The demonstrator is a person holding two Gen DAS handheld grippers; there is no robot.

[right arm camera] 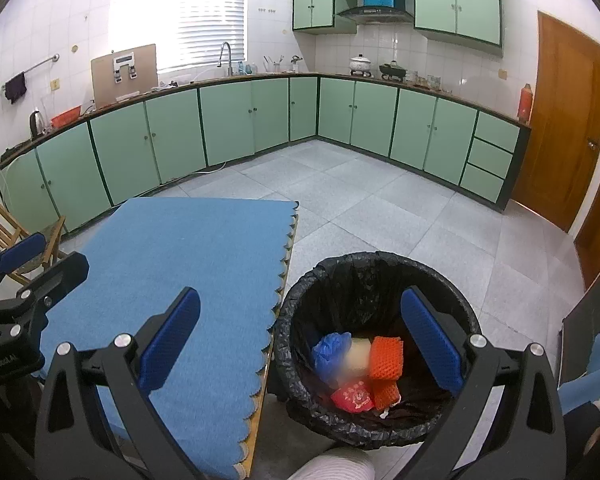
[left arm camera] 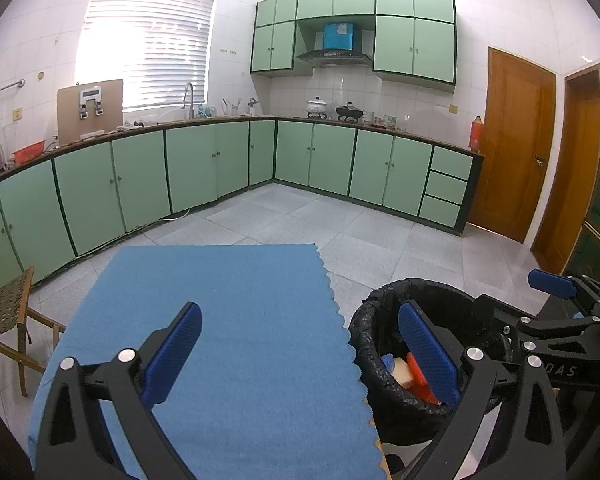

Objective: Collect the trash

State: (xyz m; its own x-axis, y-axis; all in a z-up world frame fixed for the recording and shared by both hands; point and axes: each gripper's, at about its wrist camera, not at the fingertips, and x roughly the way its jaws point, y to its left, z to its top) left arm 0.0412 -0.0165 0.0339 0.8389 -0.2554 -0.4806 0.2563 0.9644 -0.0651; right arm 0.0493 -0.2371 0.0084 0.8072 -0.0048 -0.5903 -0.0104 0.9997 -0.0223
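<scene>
- Over a table covered by a blue felt mat (left arm camera: 228,340) with a scalloped edge, in a kitchen with pale green cupboards, the left gripper (left arm camera: 304,356) hovers with its two blue-padded fingers spread wide and nothing between them.
- The right gripper (right arm camera: 300,344) hangs above a round bin lined with a black plastic bag (right arm camera: 380,276), which stands on the floor just beside the table's edge; its fingers are also spread apart and empty.
- The trash lies at the bottom of the bin: a crumpled blue plastic bag (right arm camera: 330,350), a pale yellow block (right arm camera: 360,354), two pieces of orange foam mesh (right arm camera: 386,360) and a red printed wrapper (right arm camera: 352,398).
- No trash shows on the mat, so the collecting looks finished or nearly so.
- These pieces look light, soft and crushable; each would likely be best pinched at a raised fold or edge.
- The wrapper's print is too blurred to read. Lettering on the left gripper's body reads roughly "GenRobot.AI".
</scene>
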